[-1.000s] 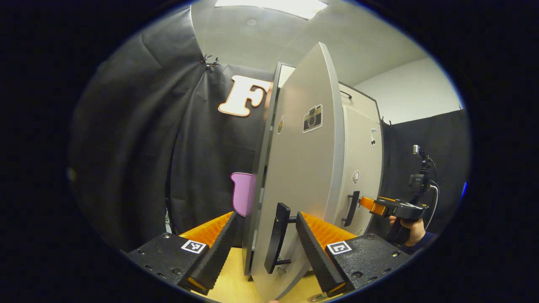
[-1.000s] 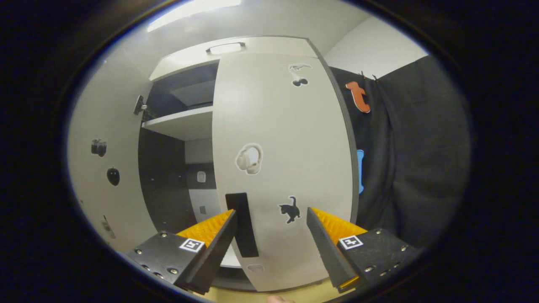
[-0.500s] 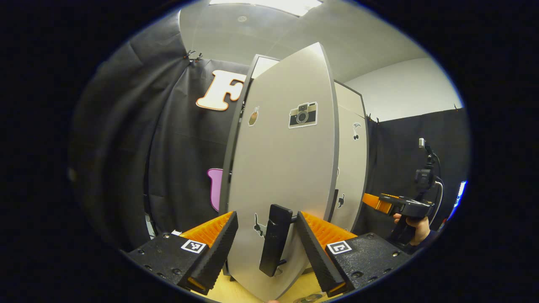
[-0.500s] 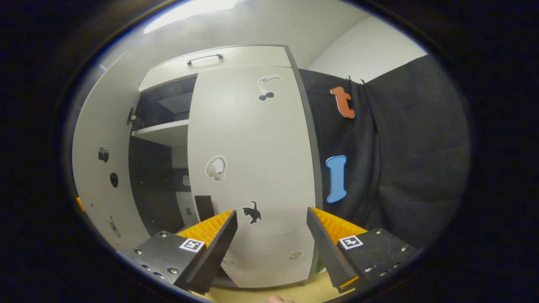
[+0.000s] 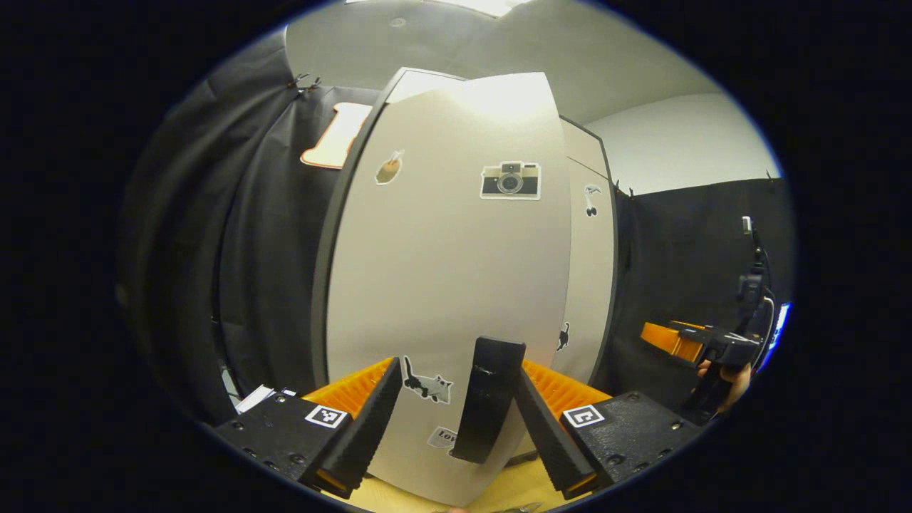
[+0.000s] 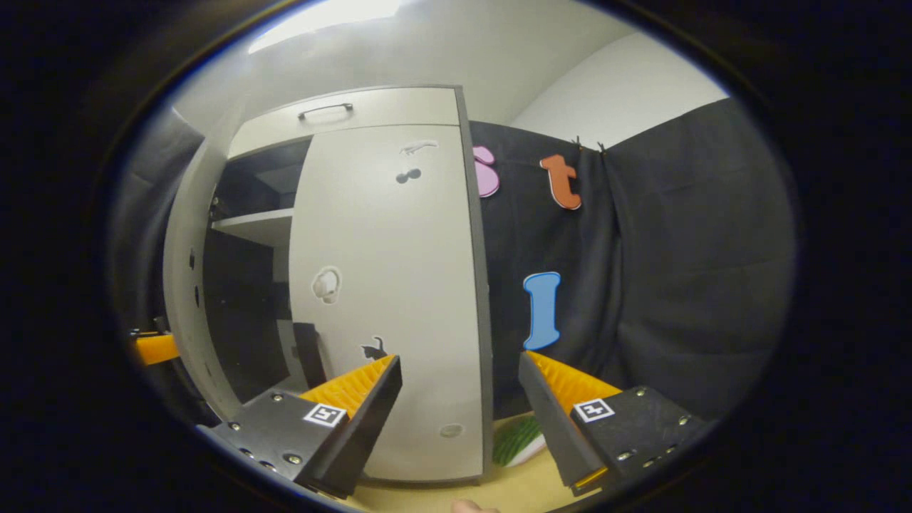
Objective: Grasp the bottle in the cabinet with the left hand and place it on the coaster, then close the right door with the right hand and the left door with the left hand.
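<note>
In the left gripper view the pale left door (image 5: 442, 271), with a camera sticker and a cat sticker, stands close in front of me. Its black handle (image 5: 488, 399) lies between the spread fingers of my left gripper (image 5: 456, 427), close against the right-hand finger (image 5: 545, 431). My left gripper is open. The right door (image 6: 385, 299) sits flush against the cabinet. In the right gripper view the left door (image 6: 187, 285) stands ajar, with the dark inside and a shelf (image 6: 253, 224) showing in the gap. My right gripper (image 6: 459, 420) is open, empty and apart from the right door.
A hand holds the right gripper (image 5: 687, 343) far to the right in the left gripper view. The left gripper's tip (image 6: 153, 349) shows by the left door's edge. A green thing (image 6: 516, 438) lies on the wooden tabletop (image 6: 499, 488) beside the cabinet. Black cloth hangs around.
The left door has swung well towards the cabinet with my left gripper at its handle. My right gripper has drawn back from the right door and turned rightwards.
</note>
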A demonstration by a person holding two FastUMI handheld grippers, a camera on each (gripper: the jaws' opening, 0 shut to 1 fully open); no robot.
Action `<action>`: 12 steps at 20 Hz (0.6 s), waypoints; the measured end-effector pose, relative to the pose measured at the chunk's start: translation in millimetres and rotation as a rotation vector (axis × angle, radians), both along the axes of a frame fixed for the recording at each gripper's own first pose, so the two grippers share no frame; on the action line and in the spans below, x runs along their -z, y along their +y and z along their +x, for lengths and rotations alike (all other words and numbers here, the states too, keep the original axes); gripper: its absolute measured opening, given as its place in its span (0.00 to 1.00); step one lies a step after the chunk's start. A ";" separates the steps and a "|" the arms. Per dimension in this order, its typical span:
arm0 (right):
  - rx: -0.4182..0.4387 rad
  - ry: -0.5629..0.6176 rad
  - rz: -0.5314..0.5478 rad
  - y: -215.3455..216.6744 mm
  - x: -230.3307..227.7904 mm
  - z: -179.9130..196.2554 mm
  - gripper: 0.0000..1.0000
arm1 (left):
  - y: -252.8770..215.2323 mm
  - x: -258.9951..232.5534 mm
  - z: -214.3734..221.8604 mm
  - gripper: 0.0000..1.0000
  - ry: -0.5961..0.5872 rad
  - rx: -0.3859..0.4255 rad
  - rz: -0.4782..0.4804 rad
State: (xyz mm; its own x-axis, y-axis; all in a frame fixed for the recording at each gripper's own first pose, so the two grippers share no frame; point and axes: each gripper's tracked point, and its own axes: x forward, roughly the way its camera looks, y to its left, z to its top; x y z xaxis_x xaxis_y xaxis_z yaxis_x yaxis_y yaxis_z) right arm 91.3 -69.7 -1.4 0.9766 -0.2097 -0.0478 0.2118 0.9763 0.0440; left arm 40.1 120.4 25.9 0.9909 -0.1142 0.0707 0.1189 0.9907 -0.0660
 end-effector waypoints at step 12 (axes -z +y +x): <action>0.089 0.003 -0.032 -76.7 -0.6 -27.3 1.00 | -23.1 6.2 58.4 1.00 0.007 -0.005 0.030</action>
